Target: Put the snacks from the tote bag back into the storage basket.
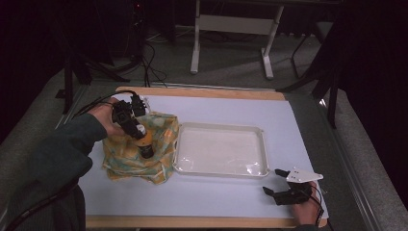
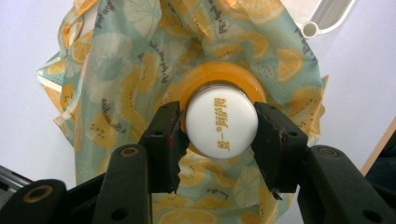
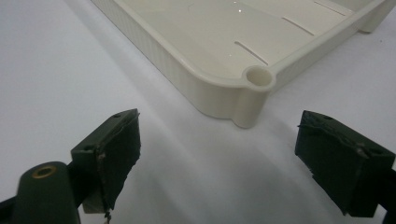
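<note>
— Any writing on that bottle?

— Yes. The white cap (image 2: 222, 122) carries gold Chinese characters, seemingly "统一 阿萨姆". The orange bottle (image 2: 224, 77) stands upright on the citrus-print cloth (image 2: 116, 84), left of the cream tray (image 1: 221, 149).

— And the left gripper (image 2: 219, 135)?

— It comes straight down over the bottle; the cap sits squarely between its jaws, both pads touching the cap's sides, about half open around it.

— The right gripper (image 3: 219, 154)?

— Wide apart, nothing between its jaws, resting low on the white table cover (image 3: 56, 70) just off the tray's corner post (image 3: 259, 77).
</note>
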A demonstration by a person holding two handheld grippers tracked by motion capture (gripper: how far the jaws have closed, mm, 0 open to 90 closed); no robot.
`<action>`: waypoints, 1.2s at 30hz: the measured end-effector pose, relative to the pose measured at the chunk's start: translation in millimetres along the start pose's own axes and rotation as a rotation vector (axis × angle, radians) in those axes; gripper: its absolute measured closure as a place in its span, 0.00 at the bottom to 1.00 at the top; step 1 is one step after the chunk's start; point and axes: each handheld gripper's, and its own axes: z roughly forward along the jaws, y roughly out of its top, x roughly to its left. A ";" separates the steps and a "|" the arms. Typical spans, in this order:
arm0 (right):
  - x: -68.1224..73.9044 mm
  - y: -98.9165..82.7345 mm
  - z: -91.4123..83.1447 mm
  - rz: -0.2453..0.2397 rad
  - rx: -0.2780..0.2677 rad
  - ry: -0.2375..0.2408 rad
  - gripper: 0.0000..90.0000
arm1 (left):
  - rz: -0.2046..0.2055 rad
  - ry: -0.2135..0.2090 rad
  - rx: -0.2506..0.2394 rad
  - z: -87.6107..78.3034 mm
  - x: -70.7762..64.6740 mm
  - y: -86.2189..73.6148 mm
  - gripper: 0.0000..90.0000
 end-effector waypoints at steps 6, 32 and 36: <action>0.2 0.0 0.0 0.000 -0.001 -0.001 0.15 | -0.003 0.003 0.000 0.8 -0.9 1.9 0.60; 0.4 0.0 -0.1 0.001 -0.002 0.000 0.15 | -0.010 0.020 0.021 -7.3 -3.0 5.5 0.66; 0.3 0.0 -0.1 0.001 -0.002 0.000 0.15 | -0.008 0.025 0.022 -11.0 -4.0 6.3 0.66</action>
